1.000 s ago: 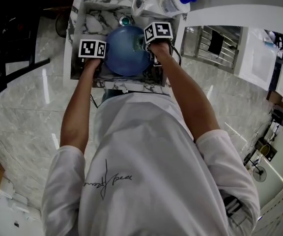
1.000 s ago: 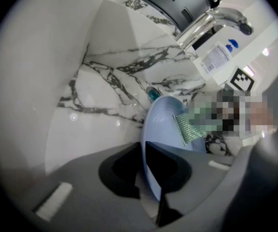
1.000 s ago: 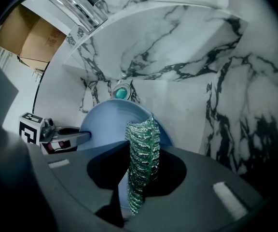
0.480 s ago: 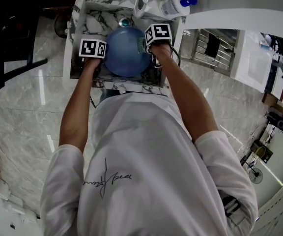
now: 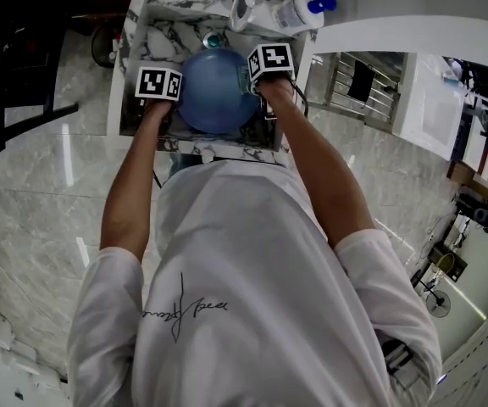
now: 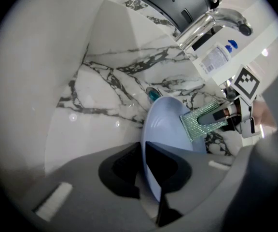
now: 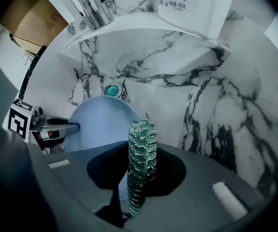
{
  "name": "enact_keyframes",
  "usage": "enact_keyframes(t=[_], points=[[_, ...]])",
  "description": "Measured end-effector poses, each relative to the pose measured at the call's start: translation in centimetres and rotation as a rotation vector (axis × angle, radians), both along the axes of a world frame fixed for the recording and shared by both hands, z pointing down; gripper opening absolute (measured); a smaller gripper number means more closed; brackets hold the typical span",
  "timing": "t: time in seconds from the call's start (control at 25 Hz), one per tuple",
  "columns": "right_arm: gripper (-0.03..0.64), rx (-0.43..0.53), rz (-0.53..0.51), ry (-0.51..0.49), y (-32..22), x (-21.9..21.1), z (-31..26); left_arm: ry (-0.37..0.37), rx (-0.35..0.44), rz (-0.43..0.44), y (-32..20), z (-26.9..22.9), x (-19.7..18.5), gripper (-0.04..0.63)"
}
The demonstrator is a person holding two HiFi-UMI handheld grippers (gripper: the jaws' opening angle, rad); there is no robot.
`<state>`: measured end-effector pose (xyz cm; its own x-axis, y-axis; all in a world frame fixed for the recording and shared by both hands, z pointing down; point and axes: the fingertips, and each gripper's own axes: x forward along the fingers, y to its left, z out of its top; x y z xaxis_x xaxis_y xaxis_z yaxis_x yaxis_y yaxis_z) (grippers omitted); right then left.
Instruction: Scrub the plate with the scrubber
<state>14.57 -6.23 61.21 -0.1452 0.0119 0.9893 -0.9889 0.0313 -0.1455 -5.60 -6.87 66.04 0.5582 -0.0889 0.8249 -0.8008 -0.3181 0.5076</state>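
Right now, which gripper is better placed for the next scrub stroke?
Right gripper: shut on the scrubber, which sits against the plate. Left gripper is shut on the plate rim, steadying it in the sink.

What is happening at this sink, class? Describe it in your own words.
A person leans over a white marble sink, a gripper in each hand. The left gripper is shut on the rim of a round pale-blue plate, holding it on edge in the basin. The right gripper grips a green sparkly mesh scrubber laid against the plate's face.
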Motion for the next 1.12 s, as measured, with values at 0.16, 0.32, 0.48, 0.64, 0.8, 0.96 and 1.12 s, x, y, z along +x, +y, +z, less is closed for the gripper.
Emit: enact_keyframes(t=[0.16, 0.32, 0.48, 0.64, 0.8, 0.96, 1.12], points=[[0.063, 0.023, 0.001, -0.014, -0.2, -0.2, -0.6, -0.003, 0.009, 0.002, -0.1, -0.1, 0.0, 0.087], [0.063, 0.056, 0.008, -0.083, -0.6, -2.0, -1.3, 0.004, 0.033, 0.015, -0.4, -0.9, 0.4, 0.086], [0.063, 0.082, 0.001, -0.16, -0.9, -4.5, -2.1, -0.012, 0.049, 0.012, -0.6, -0.9, 0.1, 0.086], [0.064, 0.079, 0.018, -0.245, -0.7, -7.0, -2.0, -0.035, 0.047, -0.005, -0.7, -0.5, -0.4, 0.086], [0.063, 0.069, 0.04, -0.316, -0.1, -9.1, -1.7, -0.051, 0.047, -0.017, -0.8, -0.3, -0.8, 0.086], [0.064, 0.073, 0.071, -0.412, 0.1, -11.0, -1.8, -0.043, 0.056, -0.014, -0.9, -0.9, -0.6, 0.087], [0.064, 0.052, 0.094, -0.479, 0.5, -12.7, -1.8, -0.056, 0.056, -0.018, -0.9, -0.6, -0.8, 0.087]])
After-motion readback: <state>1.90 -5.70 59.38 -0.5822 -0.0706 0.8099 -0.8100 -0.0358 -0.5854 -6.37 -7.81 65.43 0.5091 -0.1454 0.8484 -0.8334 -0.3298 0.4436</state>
